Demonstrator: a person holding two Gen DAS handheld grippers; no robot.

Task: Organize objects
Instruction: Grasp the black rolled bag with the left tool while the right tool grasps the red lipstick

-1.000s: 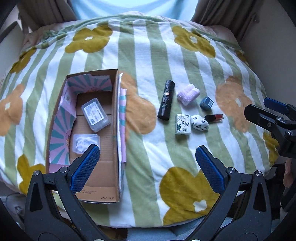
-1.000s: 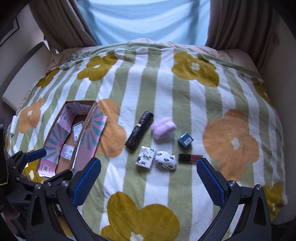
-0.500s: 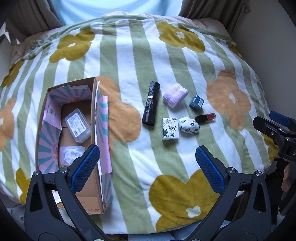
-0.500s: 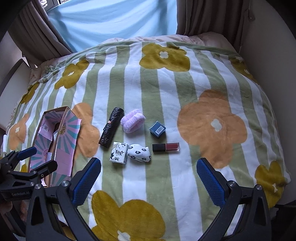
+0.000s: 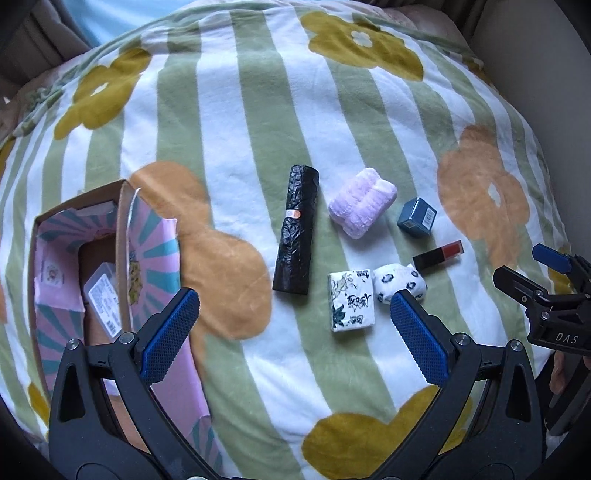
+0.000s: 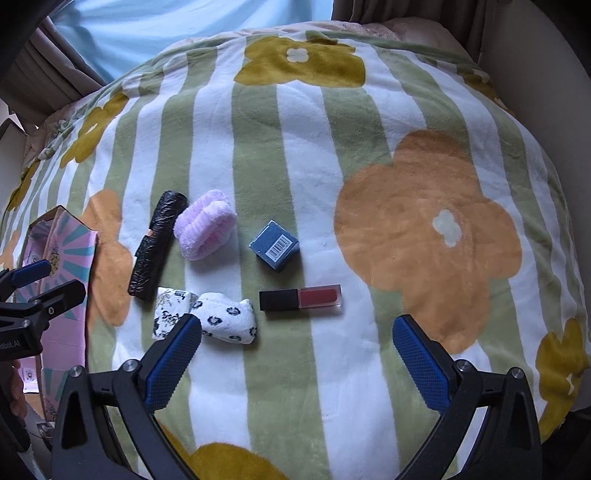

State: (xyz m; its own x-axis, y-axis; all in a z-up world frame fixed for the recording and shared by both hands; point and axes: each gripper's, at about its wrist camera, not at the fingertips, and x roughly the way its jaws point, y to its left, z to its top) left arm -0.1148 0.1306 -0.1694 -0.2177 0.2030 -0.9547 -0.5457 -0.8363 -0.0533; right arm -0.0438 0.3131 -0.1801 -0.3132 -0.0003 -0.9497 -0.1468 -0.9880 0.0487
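Several small items lie on a flowered striped blanket (image 5: 236,122): a black roll (image 5: 297,229) (image 6: 157,243), a lilac fluffy bundle (image 5: 362,206) (image 6: 205,229), a blue box with a barcode (image 5: 416,218) (image 6: 274,248), a red lip gloss (image 5: 437,254) (image 6: 301,297), a white floral packet (image 5: 351,301) (image 6: 168,312) and a white spotted pouch (image 5: 397,282) (image 6: 227,321). A cardboard box (image 5: 122,192) (image 6: 55,236) with pink lining stands at the left and holds a clear plastic case (image 5: 103,299). My left gripper (image 5: 293,332) is open above the blanket, near the packet. My right gripper (image 6: 297,350) is open just short of the lip gloss.
Curtains (image 6: 62,66) and a pale blue sheet (image 6: 177,22) are behind the bed. A beige wall (image 5: 535,55) runs along the right side. The right gripper shows at the edge of the left wrist view (image 5: 532,277), and the left gripper shows in the right wrist view (image 6: 37,284).
Both grippers have moved forward and down toward the group of small items, which now look larger. The box has slid toward the left edge of both views. Both stay open.
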